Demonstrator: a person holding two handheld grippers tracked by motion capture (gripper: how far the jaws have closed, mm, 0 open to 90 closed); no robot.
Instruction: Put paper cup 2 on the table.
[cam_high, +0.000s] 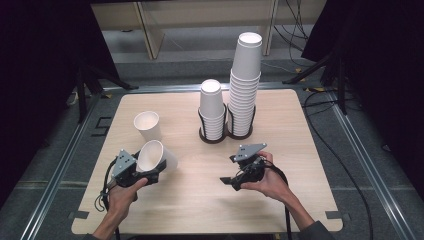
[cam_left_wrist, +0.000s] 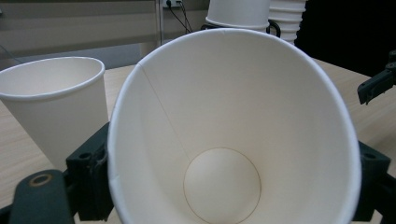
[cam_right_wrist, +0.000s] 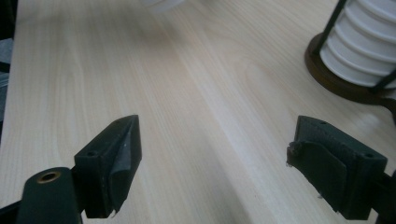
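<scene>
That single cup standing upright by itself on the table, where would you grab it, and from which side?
Grip the upright cup across its side wall, a little below the rim, coming in level from the person's side. It stands mouth up and tapers downward, so the fingers straddle the wall while the rolled rim stops slipping. The empty right gripper looks freest, since the left gripper already holds the tilted cup.

Matt paper cup (cam_high: 156, 157), pale wood-grain table (cam_high: 200, 200)

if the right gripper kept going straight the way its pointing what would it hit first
Probably nothing soon: the right gripper has open jaws pointing across bare table. The cup holder sits off to one side of that line. A white blur at the far edge may be a cup, but depth is unclear.
</scene>
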